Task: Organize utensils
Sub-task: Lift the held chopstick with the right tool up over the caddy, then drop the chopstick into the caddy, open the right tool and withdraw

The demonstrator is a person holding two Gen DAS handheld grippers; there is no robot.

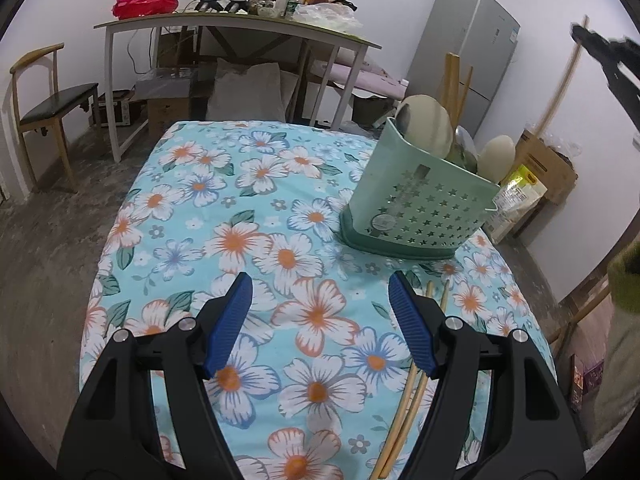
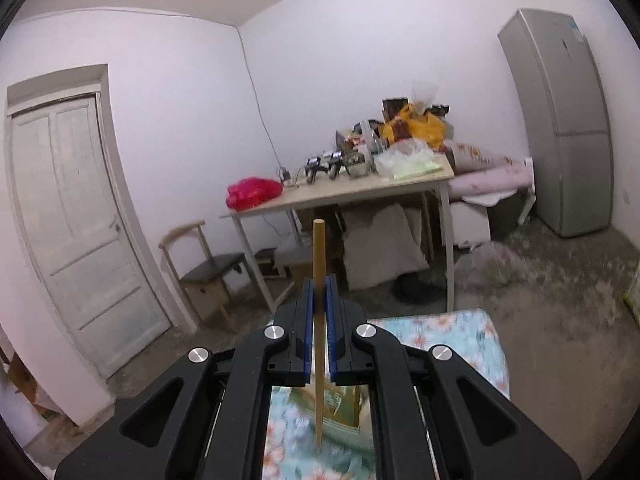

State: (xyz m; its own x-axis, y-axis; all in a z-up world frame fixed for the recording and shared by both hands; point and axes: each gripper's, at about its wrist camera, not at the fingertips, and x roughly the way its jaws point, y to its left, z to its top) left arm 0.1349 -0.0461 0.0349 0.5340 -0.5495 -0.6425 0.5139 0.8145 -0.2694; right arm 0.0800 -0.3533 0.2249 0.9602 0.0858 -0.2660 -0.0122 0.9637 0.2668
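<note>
Holder (image 1: 416, 204) label unreadable; R gripper (image 2: 319, 292) clamps chopstick (image 2: 319, 248).

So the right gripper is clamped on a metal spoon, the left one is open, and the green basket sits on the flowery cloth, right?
Not quite. The right gripper is clamped on a wooden chopstick, as the right wrist view shows. The left gripper is open, and the green basket sits on the flowery cloth.

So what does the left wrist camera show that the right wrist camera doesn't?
Only the left wrist view shows the open left gripper, the green utensil holder with its spoons, and loose chopsticks lying on the floral cloth. Only the right wrist view shows the door and the right gripper shut on one chopstick. Both show the cluttered table, chair and fridge.
</note>
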